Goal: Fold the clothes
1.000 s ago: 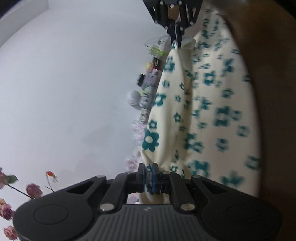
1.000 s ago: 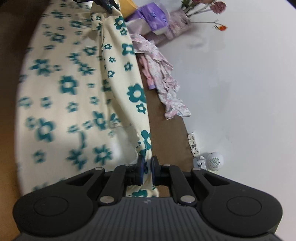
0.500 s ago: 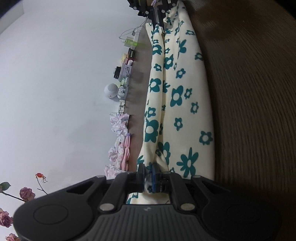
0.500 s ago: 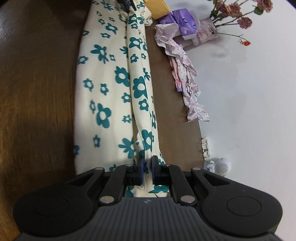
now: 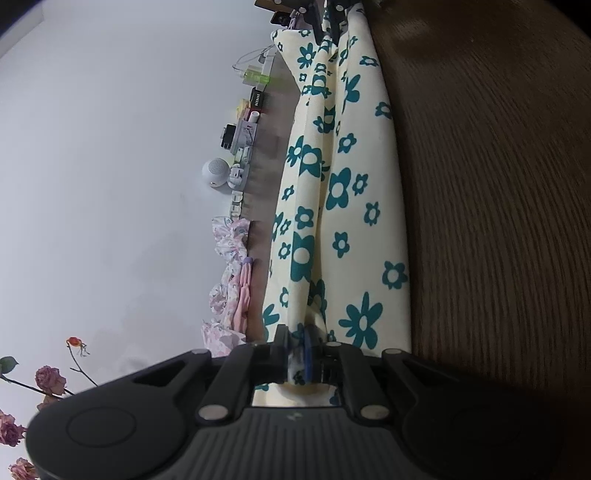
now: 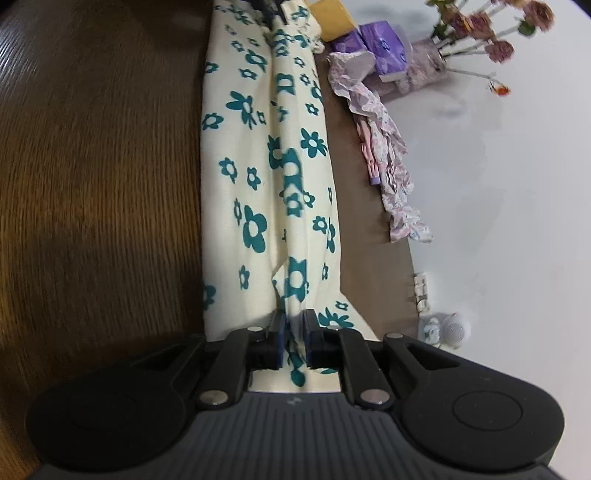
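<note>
A cream cloth with teal flowers [image 5: 343,192] lies on the dark wooden table [image 5: 498,221] as a long folded strip stretched between my two grippers. My left gripper [image 5: 297,343] pinches a raised fold at the near end in the left wrist view; its jaws are opening, with fabric still between the pads. My right gripper [image 5: 327,22] shows at the strip's far end. In the right wrist view the cloth [image 6: 255,229] runs away from my right gripper [image 6: 293,328], whose jaws are also opening around a ridge of fabric. The left gripper [image 6: 267,7] is barely seen at the top.
A crumpled pink floral garment [image 6: 384,155] lies along the table's back edge by the white wall. Purple tissue packs [image 6: 376,48], a vase of dried roses [image 6: 424,66] and a yellow box [image 6: 332,18] stand near it. A small white round speaker [image 5: 215,171] and small items line the wall.
The cloth, lifted and blurred a second ago, has come down and now lies flat and stretched on the table. Both grippers sank with it, and the right pads stand slightly wider.
</note>
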Demonstrator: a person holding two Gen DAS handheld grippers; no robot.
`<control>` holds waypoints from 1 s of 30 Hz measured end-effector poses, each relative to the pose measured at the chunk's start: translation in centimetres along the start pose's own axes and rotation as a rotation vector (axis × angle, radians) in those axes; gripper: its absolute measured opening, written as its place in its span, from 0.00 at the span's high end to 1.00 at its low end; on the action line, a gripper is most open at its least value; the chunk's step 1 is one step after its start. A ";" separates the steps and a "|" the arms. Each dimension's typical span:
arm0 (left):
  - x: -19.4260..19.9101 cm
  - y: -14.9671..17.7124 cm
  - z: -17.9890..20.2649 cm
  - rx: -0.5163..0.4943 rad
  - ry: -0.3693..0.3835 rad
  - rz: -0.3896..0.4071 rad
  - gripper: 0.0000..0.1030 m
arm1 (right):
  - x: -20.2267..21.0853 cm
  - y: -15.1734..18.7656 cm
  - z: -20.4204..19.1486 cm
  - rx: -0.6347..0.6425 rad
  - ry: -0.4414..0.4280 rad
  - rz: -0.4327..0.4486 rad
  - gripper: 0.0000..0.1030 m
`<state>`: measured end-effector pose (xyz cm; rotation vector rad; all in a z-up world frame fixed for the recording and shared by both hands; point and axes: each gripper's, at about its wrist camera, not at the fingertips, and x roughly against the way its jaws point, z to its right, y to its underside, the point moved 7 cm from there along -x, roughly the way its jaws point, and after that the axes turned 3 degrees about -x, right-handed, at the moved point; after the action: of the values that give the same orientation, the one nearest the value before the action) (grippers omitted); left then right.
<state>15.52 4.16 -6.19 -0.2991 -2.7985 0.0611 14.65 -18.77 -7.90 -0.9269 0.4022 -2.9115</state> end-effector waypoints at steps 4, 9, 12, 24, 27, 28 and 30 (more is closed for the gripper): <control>0.9 0.5 -0.8 0.047 0.009 -0.010 0.71 | 0.7 0.4 1.7 -0.157 -0.048 -0.001 0.78; 2.6 2.8 -3.5 0.263 0.037 -0.066 0.62 | 3.3 2.5 4.9 -0.546 -0.188 0.026 0.66; 3.3 4.9 -5.6 0.457 0.056 -0.107 0.60 | 4.0 3.2 6.7 -0.774 -0.263 0.081 0.65; 0.8 12.4 -12.4 1.393 0.216 -0.264 0.40 | -2.5 2.0 10.6 -1.207 -0.313 0.085 0.62; -1.7 14.0 -12.7 1.615 0.298 -0.296 0.40 | -4.0 3.3 10.2 -1.277 -0.318 0.030 0.62; -2.8 14.7 -12.6 1.689 0.324 -0.319 0.40 | -4.2 3.5 9.9 -1.291 -0.323 0.020 0.62; -4.7 16.4 -12.4 1.811 0.343 -0.378 0.41 | -4.4 3.8 9.1 -1.312 -0.334 0.011 0.62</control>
<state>27.12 19.27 2.79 0.5782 -1.4528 1.9236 23.45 -23.96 -4.22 -1.3691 2.3123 -2.1004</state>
